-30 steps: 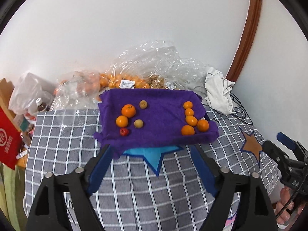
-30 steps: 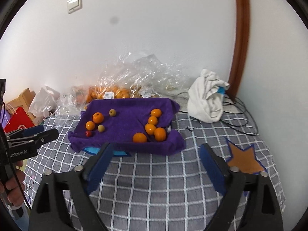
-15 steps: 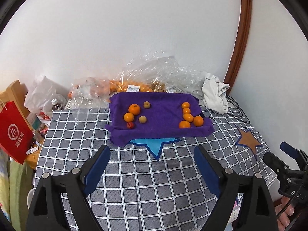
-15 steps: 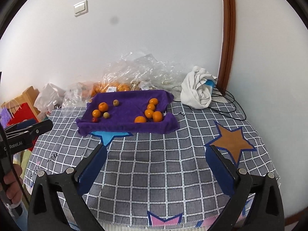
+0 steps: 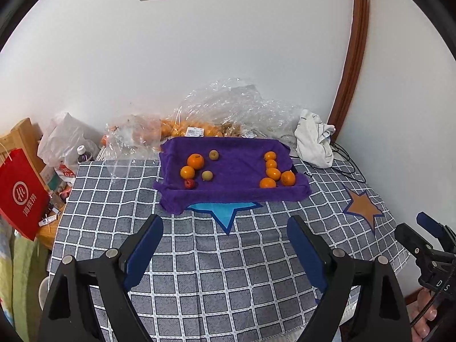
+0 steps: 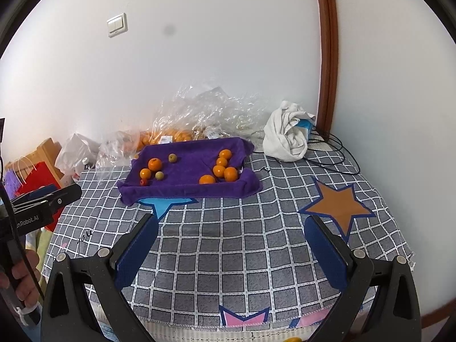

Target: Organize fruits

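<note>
A purple towel (image 5: pixel 236 181) (image 6: pixel 188 188) lies at the far side of the checked tablecloth (image 5: pixel 216 256). On its right sit several oranges (image 5: pixel 273 173) (image 6: pixel 222 169). On its left are two oranges (image 5: pixel 195 161) (image 6: pixel 154 164), two small green fruits (image 5: pixel 207 175) (image 6: pixel 159 175) and one small red fruit (image 5: pixel 189 183) (image 6: pixel 143 182). My left gripper (image 5: pixel 225 225) is open and empty, well back from the towel. My right gripper (image 6: pixel 230 225) is open and empty over the near part of the table.
Clear plastic bags of fruit (image 5: pixel 199 119) lie behind the towel against the wall. A crumpled white cloth (image 6: pixel 287 136) and black cables (image 6: pixel 333 154) are at the back right. A red paper bag (image 5: pixel 21 193) and clutter stand off the table's left edge.
Both grippers have pulled back and up from the towel, so the whole table shows. The fruits have not moved.
</note>
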Demonstrator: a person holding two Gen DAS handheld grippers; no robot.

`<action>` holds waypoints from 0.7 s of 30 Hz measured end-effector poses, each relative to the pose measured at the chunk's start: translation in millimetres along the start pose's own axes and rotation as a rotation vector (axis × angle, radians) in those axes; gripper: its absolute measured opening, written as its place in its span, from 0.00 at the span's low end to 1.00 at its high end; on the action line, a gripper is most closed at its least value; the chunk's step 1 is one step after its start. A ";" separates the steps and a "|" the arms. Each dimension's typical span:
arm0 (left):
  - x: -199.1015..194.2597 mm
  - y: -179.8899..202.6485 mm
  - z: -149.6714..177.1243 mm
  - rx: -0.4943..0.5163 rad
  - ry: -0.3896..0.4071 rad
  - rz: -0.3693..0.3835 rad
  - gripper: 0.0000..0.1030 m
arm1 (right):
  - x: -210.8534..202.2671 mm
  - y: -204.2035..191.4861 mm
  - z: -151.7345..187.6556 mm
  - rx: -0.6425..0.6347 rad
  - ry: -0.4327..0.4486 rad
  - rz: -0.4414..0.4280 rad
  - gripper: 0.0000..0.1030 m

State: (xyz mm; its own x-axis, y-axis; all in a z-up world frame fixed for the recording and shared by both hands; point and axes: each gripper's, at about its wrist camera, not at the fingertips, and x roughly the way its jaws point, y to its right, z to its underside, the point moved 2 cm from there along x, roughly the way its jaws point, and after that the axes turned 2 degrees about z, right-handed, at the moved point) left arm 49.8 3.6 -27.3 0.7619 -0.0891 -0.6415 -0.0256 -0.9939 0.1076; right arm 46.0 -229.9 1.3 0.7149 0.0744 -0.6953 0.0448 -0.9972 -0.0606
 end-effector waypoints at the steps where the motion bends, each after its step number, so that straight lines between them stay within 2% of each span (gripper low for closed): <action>1: -0.3 1.3 0.1 0.002 0.001 0.001 0.85 | -0.6 0.3 0.6 0.000 0.001 0.002 0.98; 21: -4.7 4.1 0.0 0.004 0.008 0.010 0.86 | -7.1 3.0 5.4 0.000 0.002 0.014 0.98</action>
State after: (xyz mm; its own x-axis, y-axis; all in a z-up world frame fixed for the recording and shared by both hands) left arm 46.1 -0.1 -23.8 0.7670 -0.0989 -0.6340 -0.0360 -0.9931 0.1113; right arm 37.3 -233.3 2.1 0.7169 0.0599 -0.6945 0.0348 -0.9981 -0.0502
